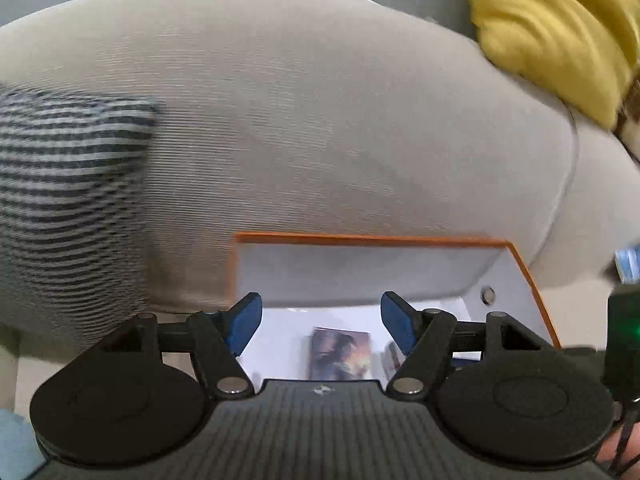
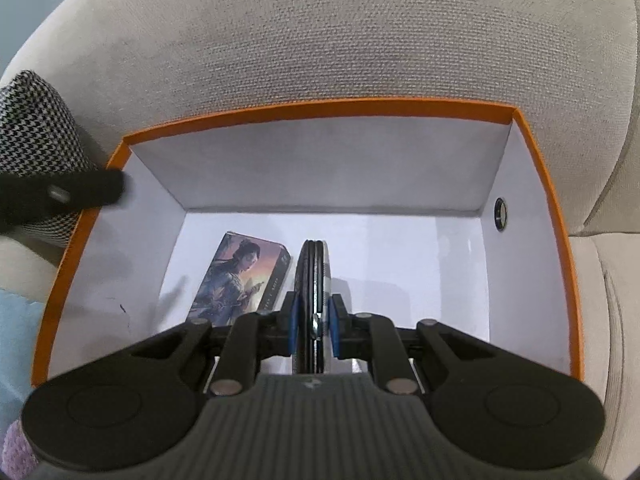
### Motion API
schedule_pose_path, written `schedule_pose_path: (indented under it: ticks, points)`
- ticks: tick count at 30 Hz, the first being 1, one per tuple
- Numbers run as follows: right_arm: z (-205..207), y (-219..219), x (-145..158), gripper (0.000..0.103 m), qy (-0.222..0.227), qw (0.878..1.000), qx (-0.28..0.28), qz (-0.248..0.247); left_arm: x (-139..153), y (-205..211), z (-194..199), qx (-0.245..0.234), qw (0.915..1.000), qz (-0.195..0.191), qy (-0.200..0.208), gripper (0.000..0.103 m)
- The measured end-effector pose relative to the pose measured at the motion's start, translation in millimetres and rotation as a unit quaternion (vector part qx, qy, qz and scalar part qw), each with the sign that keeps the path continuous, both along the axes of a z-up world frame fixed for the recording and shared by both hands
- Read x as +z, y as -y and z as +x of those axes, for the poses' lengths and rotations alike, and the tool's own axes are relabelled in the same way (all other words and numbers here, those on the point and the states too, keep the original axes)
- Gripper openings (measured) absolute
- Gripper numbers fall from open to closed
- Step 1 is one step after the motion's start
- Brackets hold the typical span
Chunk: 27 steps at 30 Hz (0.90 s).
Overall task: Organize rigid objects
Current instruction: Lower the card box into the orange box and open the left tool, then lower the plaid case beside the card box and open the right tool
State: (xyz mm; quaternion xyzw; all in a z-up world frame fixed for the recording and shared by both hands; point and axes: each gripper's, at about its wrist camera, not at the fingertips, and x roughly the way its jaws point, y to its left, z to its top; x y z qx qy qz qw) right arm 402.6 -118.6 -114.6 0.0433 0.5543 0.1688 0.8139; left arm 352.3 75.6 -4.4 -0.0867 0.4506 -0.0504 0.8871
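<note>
An orange-rimmed box (image 2: 554, 216) with a white inside sits on a beige sofa. A picture box with a painted figure (image 2: 240, 276) lies flat on its floor. My right gripper (image 2: 314, 326) is shut on a thin black disc (image 2: 314, 268), held on edge inside the box, just right of the picture box. My left gripper (image 1: 320, 320) is open and empty at the box's near edge (image 1: 532, 280); the picture box (image 1: 340, 354) shows between its fingers. Part of the left gripper (image 2: 60, 194) shows at the box's left rim.
A beige sofa backrest (image 1: 300, 100) rises behind the box. A black-and-white checked cushion (image 2: 36, 140) lies left of the box. A yellow cushion (image 1: 552, 28) lies at the upper right. Light blue cloth (image 2: 16, 332) lies at the lower left.
</note>
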Motion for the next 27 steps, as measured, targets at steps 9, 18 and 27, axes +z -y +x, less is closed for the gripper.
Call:
schedule_pose_path:
  ticks: [9,18,27]
  points:
    - [7,-23,-9,0.016,-0.027,0.999,-0.033,0.024,-32,-29,-3,0.020,0.9977,0.000,-0.065,0.047]
    - [23,-47,-17,0.016,-0.054,0.994,-0.050,0.083,-40,-43,-8,0.008,0.9968,-0.014,-0.078,0.018]
    - [42,-54,-21,0.015,-0.047,0.994,-0.043,0.091,-51,-33,7,0.003,0.9965,-0.011,-0.083,0.016]
